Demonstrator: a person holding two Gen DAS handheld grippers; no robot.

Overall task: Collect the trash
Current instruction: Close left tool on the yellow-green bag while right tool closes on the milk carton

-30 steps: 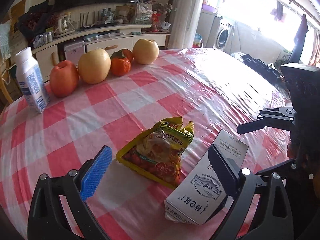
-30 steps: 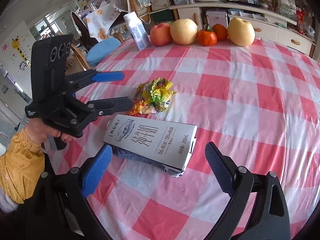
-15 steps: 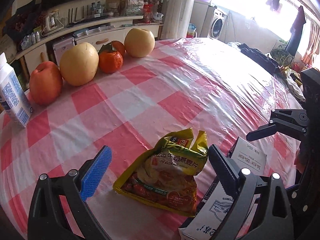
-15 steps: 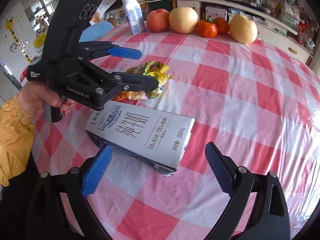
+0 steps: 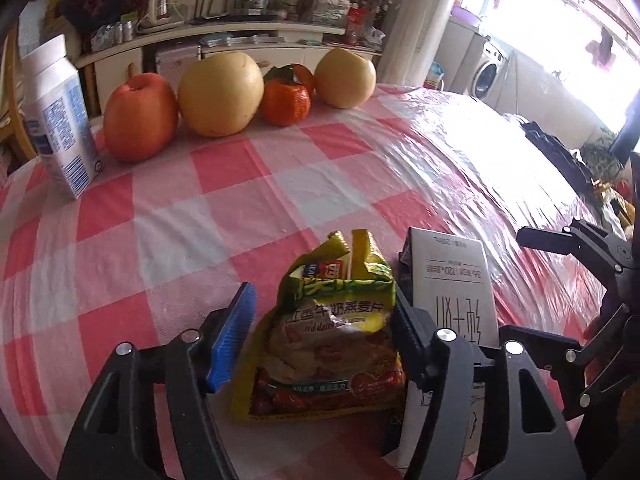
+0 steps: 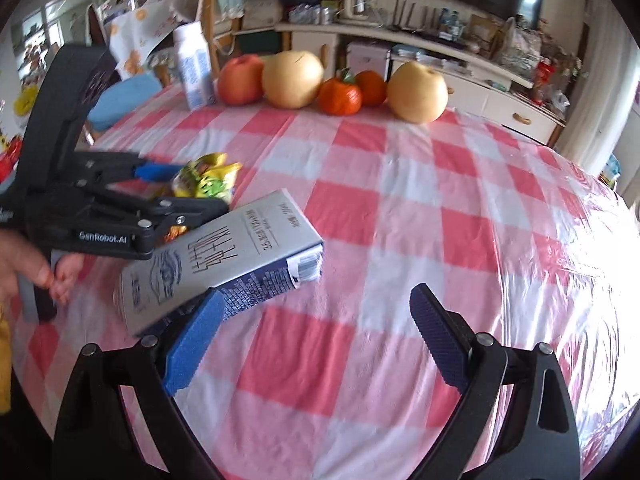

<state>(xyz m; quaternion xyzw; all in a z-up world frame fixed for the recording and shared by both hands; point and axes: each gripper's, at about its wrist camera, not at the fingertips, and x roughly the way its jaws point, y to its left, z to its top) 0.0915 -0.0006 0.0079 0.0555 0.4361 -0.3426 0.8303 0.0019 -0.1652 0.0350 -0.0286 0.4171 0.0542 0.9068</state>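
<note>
A crumpled yellow snack bag [image 5: 332,336] lies on the red-and-white checked table [image 5: 224,208]. My left gripper [image 5: 320,328] straddles it and its jaws are closing. The black pad touches the bag's right edge, while the blue pad [image 5: 234,336] stands a little clear of it. Just right of the bag lies a grey milk carton [image 5: 452,280] on its side. In the right wrist view my right gripper [image 6: 316,332] stands open over bare cloth, and the carton [image 6: 224,256] lies by its blue pad. My left gripper [image 6: 192,188] and the bag [image 6: 206,178] show beyond it.
Along the far table edge stand a white milk bottle [image 5: 60,120], a red apple [image 5: 140,116], two pears [image 5: 220,92] and tangerines [image 5: 286,104]. Behind them is a cluttered sideboard [image 5: 240,40]. A chair with a blue cushion [image 6: 120,96] stands at the left.
My left gripper has moved forward over the snack bag and its jaws have narrowed around it. The right gripper has swung to the right, so the carton now sits at its left pad.
</note>
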